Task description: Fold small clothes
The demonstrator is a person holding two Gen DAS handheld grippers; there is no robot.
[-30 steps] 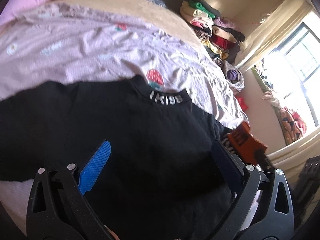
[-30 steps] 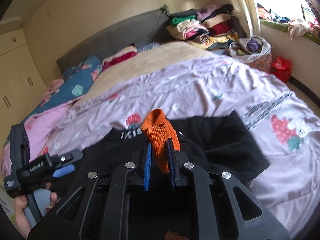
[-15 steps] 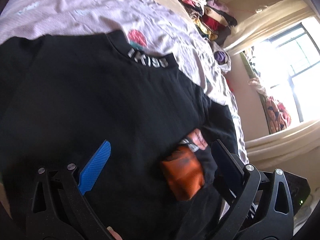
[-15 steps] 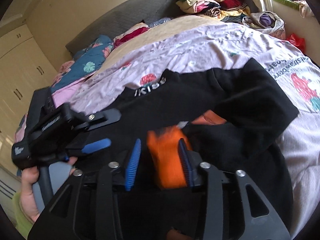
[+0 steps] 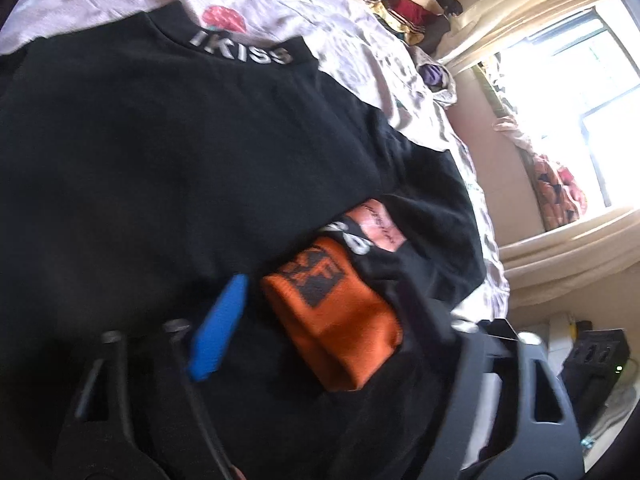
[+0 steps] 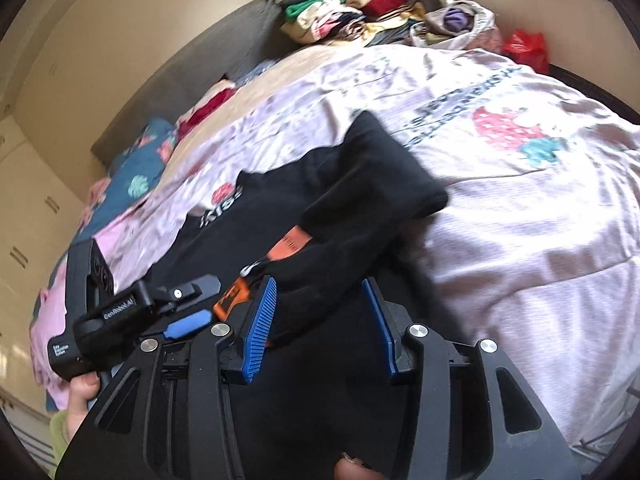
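A black top (image 5: 180,152) with "IKISS" on its collar lies spread on the bed; it also shows in the right wrist view (image 6: 360,208). Its right sleeve is folded in across the body, and the orange cuff (image 5: 340,320) lies on the black cloth. My left gripper (image 5: 320,312) is open, its jaws either side of the orange cuff, close above it. My right gripper (image 6: 324,312) is open and empty over the folded black sleeve; the orange cuff (image 6: 232,300) lies just left of it. The left gripper (image 6: 188,300) shows there too.
The pink strawberry-print bedspread (image 6: 520,200) covers the bed. A pile of folded clothes (image 6: 348,12) sits at the far corner, with a bag (image 6: 460,24) and a red bag (image 6: 524,48) beside it. A window (image 5: 580,92) is on the right.
My right gripper has opened, let go of the orange cuff and moved right. The cuff now lies on the top. My left gripper has moved in over it.
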